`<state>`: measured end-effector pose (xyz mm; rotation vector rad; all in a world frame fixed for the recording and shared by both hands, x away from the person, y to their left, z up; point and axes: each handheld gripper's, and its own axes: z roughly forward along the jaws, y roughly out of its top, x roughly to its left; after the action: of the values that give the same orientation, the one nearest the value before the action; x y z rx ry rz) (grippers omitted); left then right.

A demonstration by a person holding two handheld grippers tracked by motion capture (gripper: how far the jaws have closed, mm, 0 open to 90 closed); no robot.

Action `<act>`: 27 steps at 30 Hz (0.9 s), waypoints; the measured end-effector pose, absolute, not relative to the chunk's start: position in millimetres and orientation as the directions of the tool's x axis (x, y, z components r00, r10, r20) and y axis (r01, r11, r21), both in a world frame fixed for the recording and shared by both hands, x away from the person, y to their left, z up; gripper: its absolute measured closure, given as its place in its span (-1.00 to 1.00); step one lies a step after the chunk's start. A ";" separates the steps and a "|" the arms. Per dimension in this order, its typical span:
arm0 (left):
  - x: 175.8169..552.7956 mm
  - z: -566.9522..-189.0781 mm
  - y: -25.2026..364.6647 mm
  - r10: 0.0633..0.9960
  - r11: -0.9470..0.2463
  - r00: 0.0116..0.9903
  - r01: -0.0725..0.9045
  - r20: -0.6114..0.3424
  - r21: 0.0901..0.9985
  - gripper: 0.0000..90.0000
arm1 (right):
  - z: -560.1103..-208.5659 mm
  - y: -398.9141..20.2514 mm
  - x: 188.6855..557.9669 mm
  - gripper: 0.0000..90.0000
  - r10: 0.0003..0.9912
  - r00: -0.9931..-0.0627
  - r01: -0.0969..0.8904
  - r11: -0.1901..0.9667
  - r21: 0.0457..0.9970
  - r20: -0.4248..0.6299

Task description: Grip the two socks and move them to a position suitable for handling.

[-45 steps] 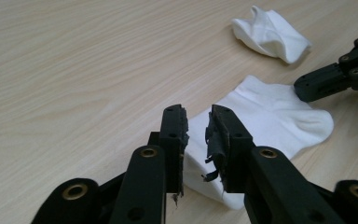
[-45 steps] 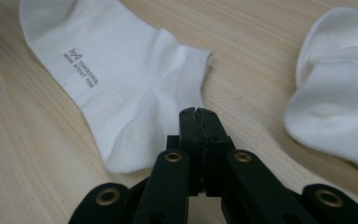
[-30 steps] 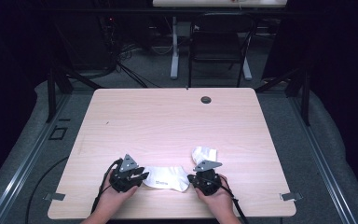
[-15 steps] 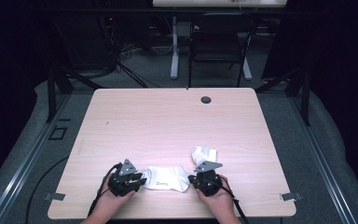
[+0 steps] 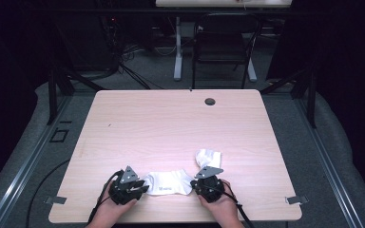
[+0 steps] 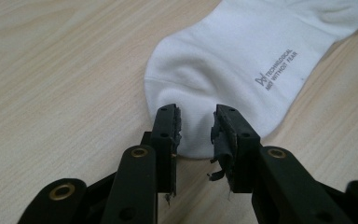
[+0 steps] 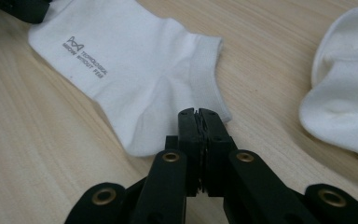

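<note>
A light wooden table (image 5: 171, 128) carries a flat white sock (image 5: 168, 182) at six o'clock, a crumpled sock (image 5: 208, 158) just beside it at five.

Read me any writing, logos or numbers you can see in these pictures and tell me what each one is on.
"TECHNOLOGICAL" over "AND WITHOUT FEAR", grey print beside a small bow-shaped logo, on the flat white sock; the second line is small, so that reading is less sure.
The same print on that sock in the right gripper view: first line reads "TECHNOLOGICAL", second too blurred to confirm.
In the high view the print is only a grey smudge, unreadable.
Crumpled second sock: no text visible.

Pale wooden table (image 5: 171, 123), grey carpet floor (image 5: 332, 156), black chair (image 5: 221, 45), dark room
</note>
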<state>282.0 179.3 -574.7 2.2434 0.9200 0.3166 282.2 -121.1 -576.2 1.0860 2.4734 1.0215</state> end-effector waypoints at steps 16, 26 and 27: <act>294.5 -563.9 195.2 0.724 -0.387 0.684 0.514 -0.094 0.765 0.39 | -569.1 -137.9 283.5 0.52 0.752 -0.656 0.526 0.398 0.752 0.060; 297.7 -564.0 199.4 0.743 -0.338 0.657 0.527 -0.123 0.780 0.38 | -568.9 -149.9 289.9 0.40 0.788 -0.609 0.521 0.311 0.795 0.090; 298.1 -563.9 199.8 0.746 -0.333 0.654 0.526 -0.123 0.783 0.36 | -568.9 -151.1 290.7 0.38 0.792 -0.603 0.527 0.306 0.793 0.095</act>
<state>298.1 199.8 -563.9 2.0183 0.9885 0.3264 290.7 -151.1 -568.9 1.1893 2.2652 1.1914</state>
